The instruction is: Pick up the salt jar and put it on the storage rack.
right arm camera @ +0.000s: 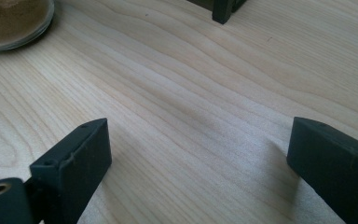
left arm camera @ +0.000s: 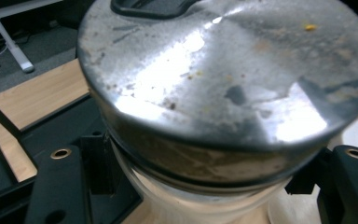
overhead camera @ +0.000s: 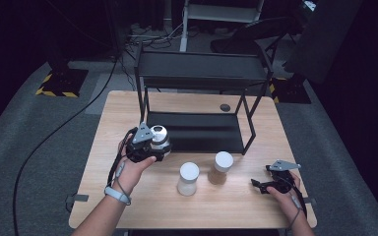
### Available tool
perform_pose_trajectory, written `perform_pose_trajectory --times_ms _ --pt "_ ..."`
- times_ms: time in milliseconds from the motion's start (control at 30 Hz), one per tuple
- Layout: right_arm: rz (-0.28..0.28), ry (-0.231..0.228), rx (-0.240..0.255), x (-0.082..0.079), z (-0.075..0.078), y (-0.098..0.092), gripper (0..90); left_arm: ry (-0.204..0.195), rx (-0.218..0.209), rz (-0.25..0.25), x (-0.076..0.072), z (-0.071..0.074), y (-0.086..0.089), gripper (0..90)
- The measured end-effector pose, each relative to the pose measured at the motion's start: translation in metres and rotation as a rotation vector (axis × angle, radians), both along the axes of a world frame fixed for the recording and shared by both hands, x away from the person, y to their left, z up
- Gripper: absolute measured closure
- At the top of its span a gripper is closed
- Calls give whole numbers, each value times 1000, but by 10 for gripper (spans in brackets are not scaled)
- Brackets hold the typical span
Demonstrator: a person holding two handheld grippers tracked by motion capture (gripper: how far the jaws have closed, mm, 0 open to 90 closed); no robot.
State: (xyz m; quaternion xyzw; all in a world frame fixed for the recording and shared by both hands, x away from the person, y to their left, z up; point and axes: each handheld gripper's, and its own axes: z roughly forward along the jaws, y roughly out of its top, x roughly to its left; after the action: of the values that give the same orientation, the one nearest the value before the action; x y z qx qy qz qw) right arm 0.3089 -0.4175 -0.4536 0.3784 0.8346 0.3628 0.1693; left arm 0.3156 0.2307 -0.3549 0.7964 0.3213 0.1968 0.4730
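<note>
- Left gripper (overhead camera: 150,143) clamped on a glass jar with a steel lid (left arm camera: 223,88), jaws pinching the glass just under the lid's rim.
- Jar held at nine o'clock of the table (overhead camera: 128,105), at the front-left corner of the black shelf rack (overhead camera: 197,130).
- Right gripper (overhead camera: 257,184) low at four o'clock, jaws spread wide over bare wood.
- White-lidded jar (overhead camera: 188,178) and brown-filled jar (overhead camera: 220,167) upright between both, near six o'clock.
</note>
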Motion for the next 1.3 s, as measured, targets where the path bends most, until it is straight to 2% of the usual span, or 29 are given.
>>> perform_pose_trajectory --times_ms 333,567,867,1033,1300 --pt "-8 0 0 -1 0 1 61 -5 19 -14 27 5 -17 297" --pt "-12 0 0 -1 0 2 61 6 34 6 46 4 -27 297" --pt "-14 0 0 -2 0 2 61 35 55 30 73 -7 -36 297" --pt "-16 0 1 -2 0 2 61 54 67 54 86 -19 -41 297" --pt "-19 0 1 -2 0 3 61 79 90 72 102 -34 -48 297"
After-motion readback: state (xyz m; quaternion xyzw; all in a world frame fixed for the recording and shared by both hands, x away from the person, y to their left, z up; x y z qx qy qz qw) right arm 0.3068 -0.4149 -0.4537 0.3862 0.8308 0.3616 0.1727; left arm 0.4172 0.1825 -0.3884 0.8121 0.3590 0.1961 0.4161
